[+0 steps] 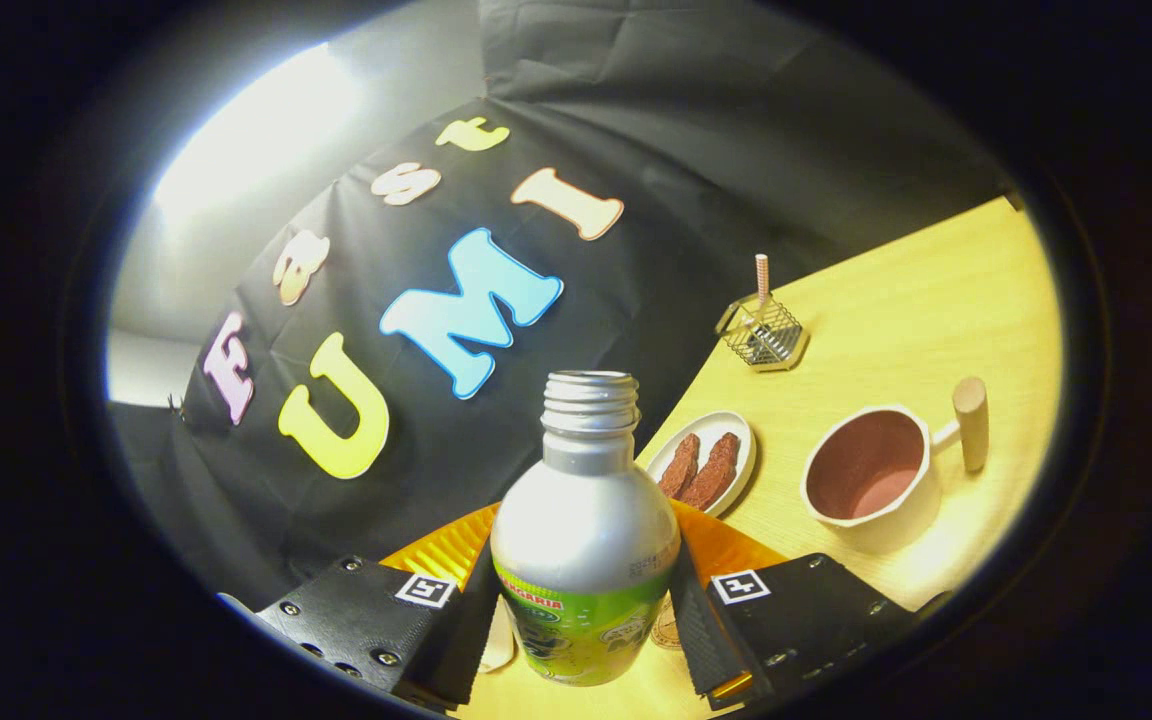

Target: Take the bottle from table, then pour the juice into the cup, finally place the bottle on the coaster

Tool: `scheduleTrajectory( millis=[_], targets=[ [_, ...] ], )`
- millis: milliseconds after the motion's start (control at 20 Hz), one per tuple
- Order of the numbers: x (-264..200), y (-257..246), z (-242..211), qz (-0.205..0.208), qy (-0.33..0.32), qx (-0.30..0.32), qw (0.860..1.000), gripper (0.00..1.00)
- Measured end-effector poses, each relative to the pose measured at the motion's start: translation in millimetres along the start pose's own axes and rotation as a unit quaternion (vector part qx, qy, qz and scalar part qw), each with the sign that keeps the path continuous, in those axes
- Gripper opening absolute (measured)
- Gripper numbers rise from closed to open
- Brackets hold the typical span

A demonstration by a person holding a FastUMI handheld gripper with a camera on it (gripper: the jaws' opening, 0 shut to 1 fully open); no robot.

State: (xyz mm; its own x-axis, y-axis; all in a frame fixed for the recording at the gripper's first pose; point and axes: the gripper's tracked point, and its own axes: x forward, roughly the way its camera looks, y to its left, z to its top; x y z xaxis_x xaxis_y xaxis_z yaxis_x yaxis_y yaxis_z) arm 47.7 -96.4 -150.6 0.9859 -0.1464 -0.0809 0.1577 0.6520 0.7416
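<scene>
Squeezing the silver bottle tight between both jaws, cap off, above the orange coaster. Sitting close by on the yellow desk: the pink cup, beside a small plate.

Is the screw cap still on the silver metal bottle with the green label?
No: the silver metal bottle with the green label, held between the tongs, shows a bare threaded neck with an open mouth.
</scene>
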Motion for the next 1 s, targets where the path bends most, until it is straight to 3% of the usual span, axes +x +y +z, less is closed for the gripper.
scheduleTrajectory(
  millis=[350,550,700,850,900,1000],
  targets=[
    [-3.5,29.4,9.0,-0.019,-0.015,-0.161,0.987,0.78],
    [-9.3,43.0,17.0,-0.046,-0.038,-0.303,0.951,0.78],
    [-8.7,76.4,16.2,-0.009,-0.071,-0.375,0.924,0.78],
    [-6.4,85.7,12.2,-0.017,-0.083,-0.475,0.876,0.78],
    [-4.6,85.5,6.5,-0.016,-0.076,-0.489,0.869,0.78],
    [-1.2,85.4,-5.6,-0.010,-0.065,-0.483,0.873,0.78]
  ],
)
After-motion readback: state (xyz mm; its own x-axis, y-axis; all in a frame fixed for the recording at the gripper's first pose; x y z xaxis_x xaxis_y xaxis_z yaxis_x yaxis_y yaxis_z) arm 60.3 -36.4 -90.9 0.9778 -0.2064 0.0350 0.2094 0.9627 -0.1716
